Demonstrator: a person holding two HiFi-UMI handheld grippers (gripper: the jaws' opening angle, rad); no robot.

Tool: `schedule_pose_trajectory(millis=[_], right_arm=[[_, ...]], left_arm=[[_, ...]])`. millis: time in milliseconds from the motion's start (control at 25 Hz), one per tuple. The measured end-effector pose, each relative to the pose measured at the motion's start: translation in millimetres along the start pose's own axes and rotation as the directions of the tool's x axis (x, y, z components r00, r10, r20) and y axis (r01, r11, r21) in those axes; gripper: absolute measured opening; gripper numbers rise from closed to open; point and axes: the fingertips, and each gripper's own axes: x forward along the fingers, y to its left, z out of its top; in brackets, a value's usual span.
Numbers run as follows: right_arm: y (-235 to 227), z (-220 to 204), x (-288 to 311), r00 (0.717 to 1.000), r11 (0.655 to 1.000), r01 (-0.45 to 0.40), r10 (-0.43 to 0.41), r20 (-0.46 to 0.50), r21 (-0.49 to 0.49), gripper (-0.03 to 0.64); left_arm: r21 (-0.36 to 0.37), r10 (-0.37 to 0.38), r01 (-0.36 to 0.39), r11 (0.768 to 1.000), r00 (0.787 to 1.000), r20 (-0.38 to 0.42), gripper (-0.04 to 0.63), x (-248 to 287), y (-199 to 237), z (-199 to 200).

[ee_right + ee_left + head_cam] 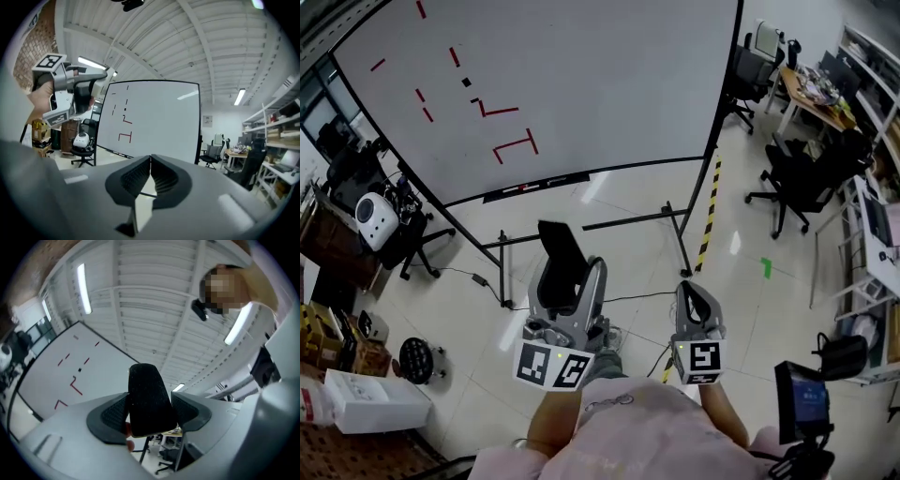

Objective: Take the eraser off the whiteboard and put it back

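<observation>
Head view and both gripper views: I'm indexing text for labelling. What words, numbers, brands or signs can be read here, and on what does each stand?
No text here can be read.
Large white whiteboard: red dashes and angled strokes, no words.
Black felt eraser: no print shows.
Black-and-white square markers: patterns, not text.
Small wall notice: too small to read.
White cardboard box: red print, too blurred to read.
</observation>
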Motion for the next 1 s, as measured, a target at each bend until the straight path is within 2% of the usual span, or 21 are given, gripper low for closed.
schedule_pose_trajectory(millis=[40,80,200,320,520,680,1000], right_arm=[[3.2,4.2,6.5,1.0,1.0,-0.013,0.013,0.015,0.019,0.006],[8.6,9.1,12.6,0.999,0.999,-0.03,0.029,0.03,0.029,0.006],[21.9,13.3,36.1,0.998,0.998,-0.062,0.062,0.022,0.006,0.006],[24.2,6.2,55.2,0.998,0.997,-0.063,0.063,-0.009,-0.037,0.006],[19.3,7.3,79.7,0.999,0.998,-0.025,0.024,-0.035,-0.054,0.006],[9.3,5.3,99.6,0.999,0.997,0.021,-0.025,-0.046,-0.073,0.006],[1.3,1.8,130.3,0.995,0.992,0.069,-0.076,-0.063,-0.104,0.006]], left_arm=[[-0.036,0.007,-0.007,0.999,1.0,-0.014,0.288,12.6,14.9,-0.9],[-0.027,0.014,-0.015,1.0,1.0,-0.019,0.288,23.6,28.2,1.6],[0.063,0.021,-0.022,0.998,1.0,0.019,0.288,50.2,60.0,17.9],[0.061,0.026,-0.029,0.998,0.999,0.045,0.288,75.5,91.7,23.8],[0.155,0.022,-0.03,0.987,0.998,0.051,0.288,129.3,136.9,29.4],[0.2,0.02,-0.034,0.979,0.997,0.072,0.288,168.6,167.8,32.1],[0.209,-0.024,0.008,0.978,0.997,0.071,0.288,216.2,192.5,20.0]])
